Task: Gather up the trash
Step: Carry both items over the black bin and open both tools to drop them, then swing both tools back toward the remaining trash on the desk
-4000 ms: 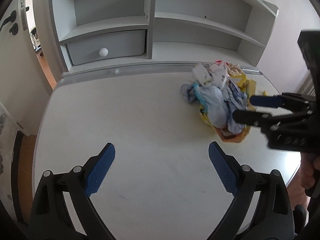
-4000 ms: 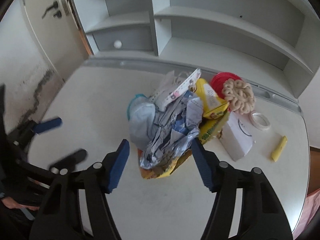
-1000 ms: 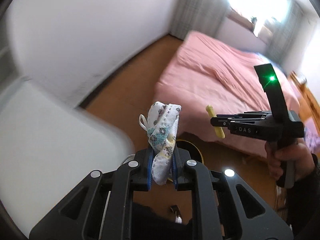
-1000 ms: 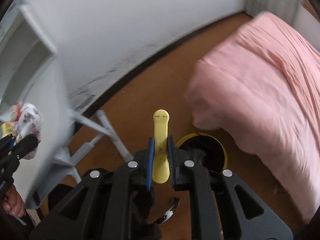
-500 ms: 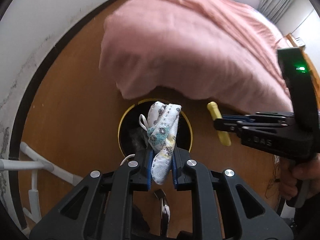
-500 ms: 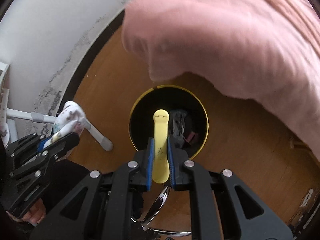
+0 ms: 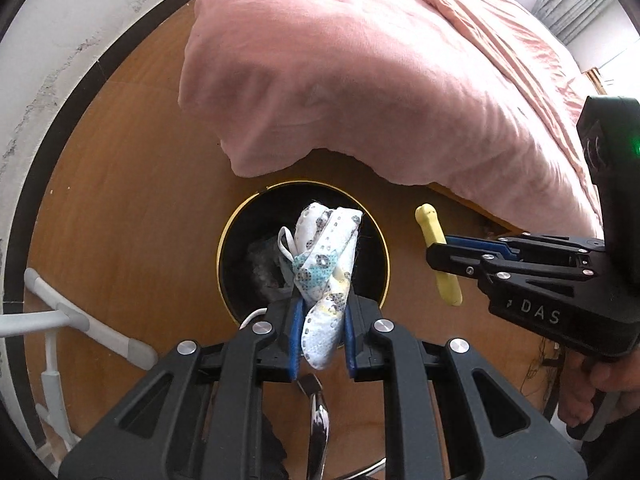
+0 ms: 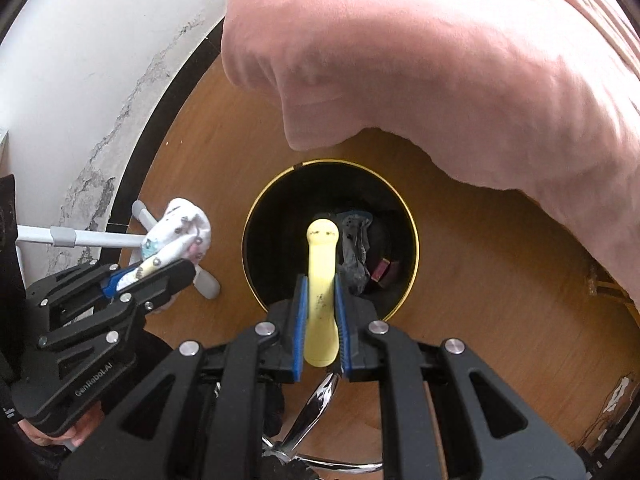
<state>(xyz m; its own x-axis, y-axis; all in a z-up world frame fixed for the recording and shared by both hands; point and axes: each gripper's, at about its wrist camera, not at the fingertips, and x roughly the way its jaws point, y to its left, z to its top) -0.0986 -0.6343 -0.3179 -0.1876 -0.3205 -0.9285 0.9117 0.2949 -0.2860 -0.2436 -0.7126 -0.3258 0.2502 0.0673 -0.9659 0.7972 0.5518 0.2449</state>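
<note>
In the left wrist view, the left gripper [image 7: 322, 336] has its blue-padded fingers [image 7: 295, 330] clamped on a crumpled white face mask printed with grey and teal patches [image 7: 326, 264], which sticks up from the pads and hangs above the open mouth of a round black waste bin with a thin gold rim [image 7: 224, 276]. Dark crumpled scraps lie inside the bin. The bin stands on a brown wooden floor [image 7: 132, 184], just beside the drooping edge of a pink bedspread [image 7: 360, 80]. A white wall with a black skirting board [image 7: 60, 68] curves along the left, with grey metal furniture legs [image 7: 76, 320] below it. To the right, the right gripper [image 7: 438, 254] pinches a slim yellow plastic stick [image 7: 438, 256].

In the right wrist view, the right gripper [image 8: 320, 320] grips that yellow stick [image 8: 322, 268] upright between its blue pads [image 8: 300, 320], directly over the bin [image 8: 252, 276]. The left gripper [image 8: 160, 270] holds the mask [image 8: 176, 232] off to the left, above the floor [image 8: 480, 260] near the cracked wall [image 8: 100, 80].
</note>
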